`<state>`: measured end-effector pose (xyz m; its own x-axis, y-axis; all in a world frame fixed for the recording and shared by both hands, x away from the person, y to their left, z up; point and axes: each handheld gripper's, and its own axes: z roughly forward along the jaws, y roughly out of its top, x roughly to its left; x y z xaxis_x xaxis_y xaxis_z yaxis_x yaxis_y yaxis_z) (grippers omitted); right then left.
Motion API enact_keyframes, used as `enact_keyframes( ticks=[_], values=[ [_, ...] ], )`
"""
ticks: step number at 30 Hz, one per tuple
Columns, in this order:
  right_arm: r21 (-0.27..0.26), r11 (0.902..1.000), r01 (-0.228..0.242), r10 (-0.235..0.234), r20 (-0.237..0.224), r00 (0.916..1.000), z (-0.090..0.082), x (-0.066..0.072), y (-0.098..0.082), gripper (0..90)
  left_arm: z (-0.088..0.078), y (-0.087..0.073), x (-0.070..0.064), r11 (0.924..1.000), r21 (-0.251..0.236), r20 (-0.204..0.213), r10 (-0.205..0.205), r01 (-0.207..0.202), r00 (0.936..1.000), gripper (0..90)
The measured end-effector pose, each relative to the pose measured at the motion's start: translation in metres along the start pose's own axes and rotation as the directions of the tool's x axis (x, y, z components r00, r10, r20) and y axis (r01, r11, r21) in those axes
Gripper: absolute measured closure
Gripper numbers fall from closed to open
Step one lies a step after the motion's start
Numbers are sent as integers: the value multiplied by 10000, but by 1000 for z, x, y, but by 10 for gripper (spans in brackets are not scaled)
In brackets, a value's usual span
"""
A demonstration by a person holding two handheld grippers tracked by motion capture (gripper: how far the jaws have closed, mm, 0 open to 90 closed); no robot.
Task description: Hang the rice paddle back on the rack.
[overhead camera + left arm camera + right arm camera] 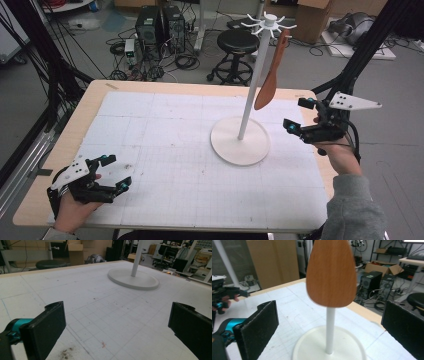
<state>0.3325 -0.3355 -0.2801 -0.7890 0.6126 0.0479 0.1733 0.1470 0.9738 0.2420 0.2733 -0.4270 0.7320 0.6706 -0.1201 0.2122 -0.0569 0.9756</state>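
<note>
High view: a wooden spatula (pixel 270 75) hangs from the top hooks of a white stand (pixel 241 140) at centre right of the frame; no writing is readable on either. The right gripper view brings its broad blade (pixel 331 275) close, facing the lens, before the pole. The right gripper (pixel 299 118), level at the right edge, points at the stand with fingers wide apart and empty. The left gripper (pixel 116 173), lower left on the table (pixel 175 130), is likewise wide and empty.

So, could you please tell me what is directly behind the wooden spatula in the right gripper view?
The white pole of the hanging stand rises from its round base behind the wooden spatula. The blade covers the pole's upper part.
</note>
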Motion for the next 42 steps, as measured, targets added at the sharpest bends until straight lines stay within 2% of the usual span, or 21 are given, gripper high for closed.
enact_keyframes(
  ticks=[4,12,16,22,28,34,36,38,40,42],
  values=[
    [-142,9998,-153,151,-163,9998,2,5,-17,0,1,0,1,10000,2,-13,-14,14,10000,18],
    [101,9999,-126,126,-69,9999,8,17,-52,0,2,0,0,10000,61,-4,-48,48,10000,17],
    [283,9994,-201,206,-177,9996,10,22,-67,0,2,0,0,10000,67,4,-61,61,10000,17],
    [258,9992,-314,320,-221,9992,12,26,-87,0,2,0,0,10000,76,7,-45,45,10000,18],
    [639,9970,-447,458,-151,9988,13,28,-105,0,2,0,0,10000,63,1,-62,62,10000,17],
    [515,9970,-571,571,31,9984,10,33,-117,0,1,0,0,10000,67,9,-15,15,10000,17],
    [671,9957,-637,634,71,9980,10,34,-121,0,1,0,0,10000,71,12,-4,4,10000,18],
    [625,9955,-710,702,146,9974,10,36,-125,0,1,0,0,10000,49,15,9,-9,10000,17],
    [412,9921,-1181,1184,-34,9930,9,37,-132,0,1,0,1,10000,51,28,23,-23,10000,17],
    [517,9892,-1374,1372,69,9905,8,38,-137,0,1,1,0,10000,24,27,27,-27,10000,18]
  ],
)
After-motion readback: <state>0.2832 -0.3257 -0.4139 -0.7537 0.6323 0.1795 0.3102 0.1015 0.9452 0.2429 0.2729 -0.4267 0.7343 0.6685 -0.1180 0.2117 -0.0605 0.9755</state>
